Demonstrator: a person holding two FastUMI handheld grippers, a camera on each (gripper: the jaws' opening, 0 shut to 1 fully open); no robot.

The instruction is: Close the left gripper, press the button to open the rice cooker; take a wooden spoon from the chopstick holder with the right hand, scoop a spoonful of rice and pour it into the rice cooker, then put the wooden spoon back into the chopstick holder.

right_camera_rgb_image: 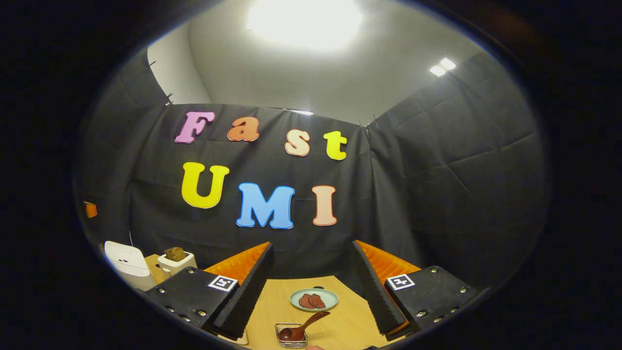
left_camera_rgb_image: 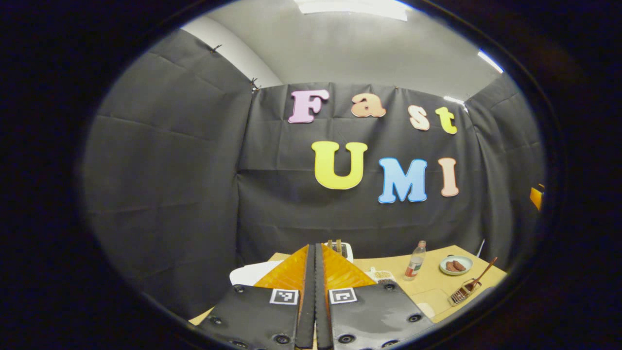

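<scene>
we have our left hand-held gripper (left_camera_rgb_image: 315,272) closed, the right hand-held gripper (right_camera_rgb_image: 311,282) open above the wooden spoon (right_camera_rgb_image: 302,326), and the rice cooker (right_camera_rgb_image: 127,265) looks unopened, so nearly everything remains.

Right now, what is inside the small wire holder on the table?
A wooden spoon stands tilted in the wire holder, bowl down, handle leaning over its rim. Anything beneath the spoon's bowl is covered.
</scene>
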